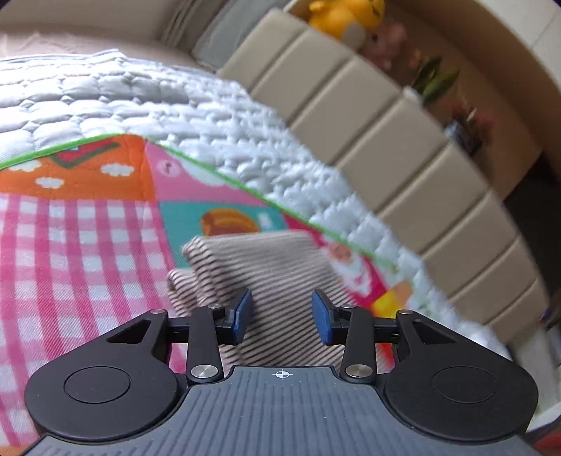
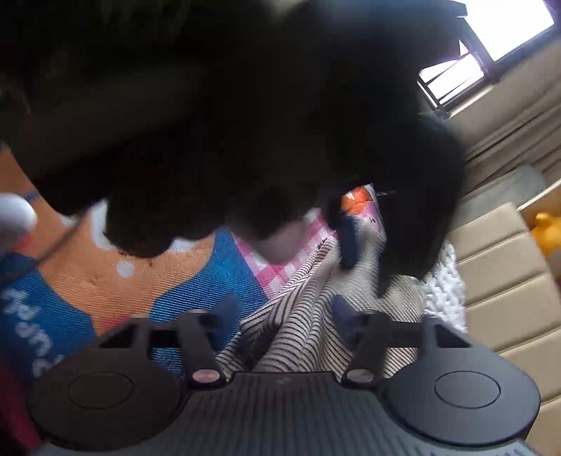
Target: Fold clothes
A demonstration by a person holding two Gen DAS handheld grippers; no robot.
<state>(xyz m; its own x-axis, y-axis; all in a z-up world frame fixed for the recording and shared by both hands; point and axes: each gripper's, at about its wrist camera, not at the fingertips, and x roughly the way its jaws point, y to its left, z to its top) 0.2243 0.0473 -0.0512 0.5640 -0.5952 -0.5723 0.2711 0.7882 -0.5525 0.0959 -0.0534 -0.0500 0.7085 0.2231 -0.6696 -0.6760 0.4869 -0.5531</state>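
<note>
A folded garment with thin brown and white stripes lies on a colourful play mat on the bed. My left gripper is open, its blue pads on either side of the garment's near part, just above it. In the right wrist view the same striped garment lies rumpled between and beyond the fingers of my right gripper, which is open. The left gripper's body, a large dark blurred shape, fills the upper part of that view, with one blue pad over the cloth.
A white quilted bedspread lies under the mat. A beige padded headboard runs along the right, with a yellow plush toy behind it. A window shows at the upper right.
</note>
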